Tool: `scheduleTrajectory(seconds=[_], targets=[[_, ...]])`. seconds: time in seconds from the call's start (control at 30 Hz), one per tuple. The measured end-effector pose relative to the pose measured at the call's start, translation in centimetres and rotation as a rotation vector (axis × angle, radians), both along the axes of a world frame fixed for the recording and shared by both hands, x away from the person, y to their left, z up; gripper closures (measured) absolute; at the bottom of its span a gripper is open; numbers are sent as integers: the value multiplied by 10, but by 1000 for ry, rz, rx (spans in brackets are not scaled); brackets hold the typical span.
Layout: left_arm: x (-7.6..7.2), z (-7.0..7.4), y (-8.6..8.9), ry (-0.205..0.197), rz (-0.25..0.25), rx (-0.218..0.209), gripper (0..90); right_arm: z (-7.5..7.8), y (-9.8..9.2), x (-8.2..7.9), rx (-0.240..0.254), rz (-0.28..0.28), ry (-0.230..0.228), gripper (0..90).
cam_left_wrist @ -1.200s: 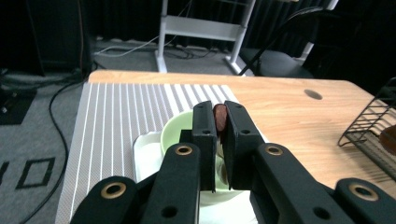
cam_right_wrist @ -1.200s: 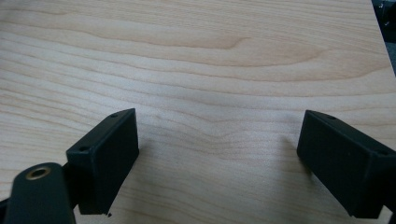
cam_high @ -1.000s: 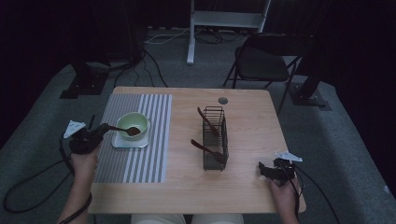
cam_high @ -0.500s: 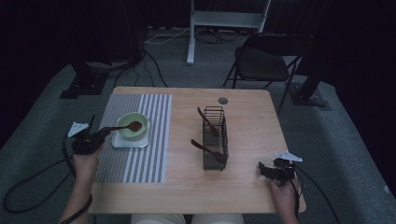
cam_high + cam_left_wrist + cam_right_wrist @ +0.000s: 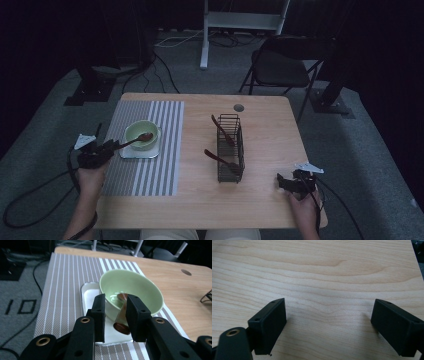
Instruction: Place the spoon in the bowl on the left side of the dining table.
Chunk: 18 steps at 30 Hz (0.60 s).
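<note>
With the left gripper (image 5: 113,315) clamping its jaws on the dark brown wooden spoon (image 5: 134,141) whose head sits in the pale green ceramic bowl (image 5: 131,291), a levering pull could tip that bowl off its white tray (image 5: 87,293), while the right gripper (image 5: 328,326) rests on the desk (image 5: 265,150), jaws apart.

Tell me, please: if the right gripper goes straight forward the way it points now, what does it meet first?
Probably nothing soon: the right gripper, jaws wide open, faces bare wooden table. In the high view it points roughly toward the wire rack; depth is unclear.
</note>
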<state>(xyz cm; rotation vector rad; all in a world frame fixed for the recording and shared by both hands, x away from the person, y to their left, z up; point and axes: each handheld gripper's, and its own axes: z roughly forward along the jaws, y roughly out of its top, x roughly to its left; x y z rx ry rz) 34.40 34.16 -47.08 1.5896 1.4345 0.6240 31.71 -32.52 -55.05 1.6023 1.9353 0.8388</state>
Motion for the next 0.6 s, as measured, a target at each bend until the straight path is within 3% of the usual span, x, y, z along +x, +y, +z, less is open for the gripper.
scheduleTrajectory(seconds=[0.1, 0.23, 0.3, 0.37, 0.43, 0.57, 0.6], targets=[[-3, 1, 2, -2, -14, -5, 592, 0, 0, 0, 0, 0, 0, 122], [-8, 1, 1, -3, -20, 3, 386, 0, 0, 0, 0, 0, 0, 123], [-10, -1, -1, 13, -14, 28, 301, 0, 0, 0, 0, 0, 0, 122], [-13, -3, -1, 19, -26, 33, 272, 0, 0, 0, 0, 0, 0, 123], [-15, -6, -1, 30, -22, 37, 175, 0, 0, 0, 0, 0, 0, 123], [-20, -11, 1, 39, -18, 40, 174, 0, 0, 0, 0, 0, 0, 122], [-20, -13, 1, 49, -6, 46, 133, 0, 0, 0, 0, 0, 0, 123]])
